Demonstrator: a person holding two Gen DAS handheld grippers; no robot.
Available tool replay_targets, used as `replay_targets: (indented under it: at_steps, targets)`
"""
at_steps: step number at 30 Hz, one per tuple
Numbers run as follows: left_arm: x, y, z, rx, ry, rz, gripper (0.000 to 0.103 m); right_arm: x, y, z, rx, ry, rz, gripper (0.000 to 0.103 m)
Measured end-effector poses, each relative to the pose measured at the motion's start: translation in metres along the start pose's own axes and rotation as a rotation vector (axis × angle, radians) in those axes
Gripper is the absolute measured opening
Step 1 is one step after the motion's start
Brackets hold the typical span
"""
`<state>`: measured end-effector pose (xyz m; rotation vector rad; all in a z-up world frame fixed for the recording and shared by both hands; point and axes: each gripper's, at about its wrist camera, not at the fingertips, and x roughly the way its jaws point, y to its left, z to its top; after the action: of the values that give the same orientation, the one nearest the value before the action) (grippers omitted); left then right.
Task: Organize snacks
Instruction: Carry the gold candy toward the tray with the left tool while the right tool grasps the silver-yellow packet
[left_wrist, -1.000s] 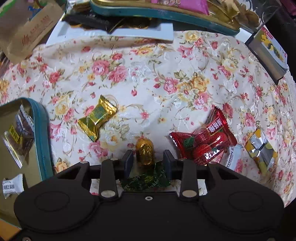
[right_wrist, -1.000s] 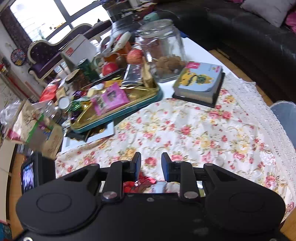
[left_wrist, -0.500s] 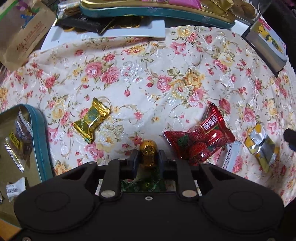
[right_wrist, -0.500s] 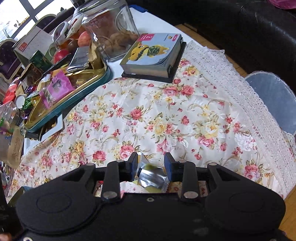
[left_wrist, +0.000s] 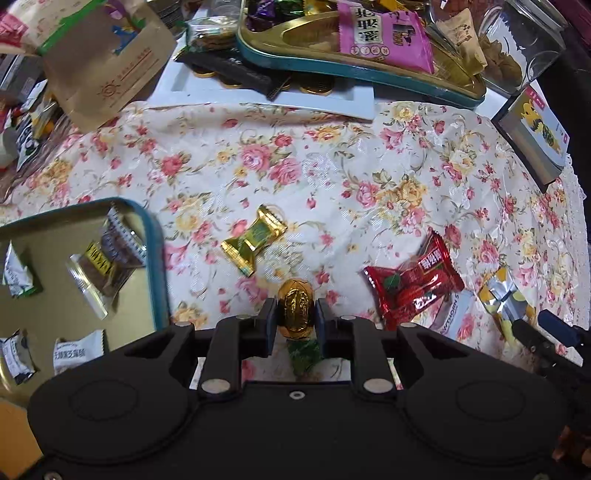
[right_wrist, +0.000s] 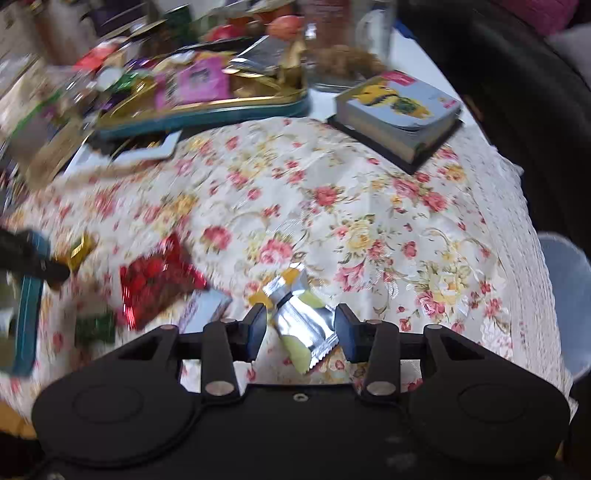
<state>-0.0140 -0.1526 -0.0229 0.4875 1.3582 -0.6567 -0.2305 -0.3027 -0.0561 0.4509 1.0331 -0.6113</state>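
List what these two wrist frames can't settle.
- Left wrist: green foil candy half hidden behind the left gripper and its gold foil-wrapped chocolate.
- Left wrist: white printed packet covered by red strawberry candy bag; label unreadable.
- Right wrist: teal-rimmed gold tray contents motion-blurred.

Both views are evenly lit by soft indoor light, with only faint shadows under the wrappers. The left wrist view is sharp; glare sits on the gold candy (left_wrist: 295, 308) and the tin (left_wrist: 157, 266) at left. The right wrist view is motion-blurred, worst at upper left and left edge, sharper near the book (right_wrist: 400, 110). Fisheye bending curves the edges of both frames.
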Motion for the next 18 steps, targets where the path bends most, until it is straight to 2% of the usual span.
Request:
replay_targets:
  at_steps: [5, 11, 18]
  targets:
    - [-0.007, 0.003, -0.006, 0.011, 0.004, 0.012, 0.028, 0.000, 0.004, -0.013, -0.127, -0.005, 0.020, 0.048]
    - [-0.012, 0.011, -0.007, 0.001, 0.027, 0.023, 0.028, 0.016, 0.007, -0.014, -0.152, 0.015, -0.023, 0.048]
    - [-0.028, 0.017, -0.005, -0.010, 0.006, 0.012, 0.028, 0.035, 0.024, -0.014, -0.262, 0.017, -0.129, 0.057]
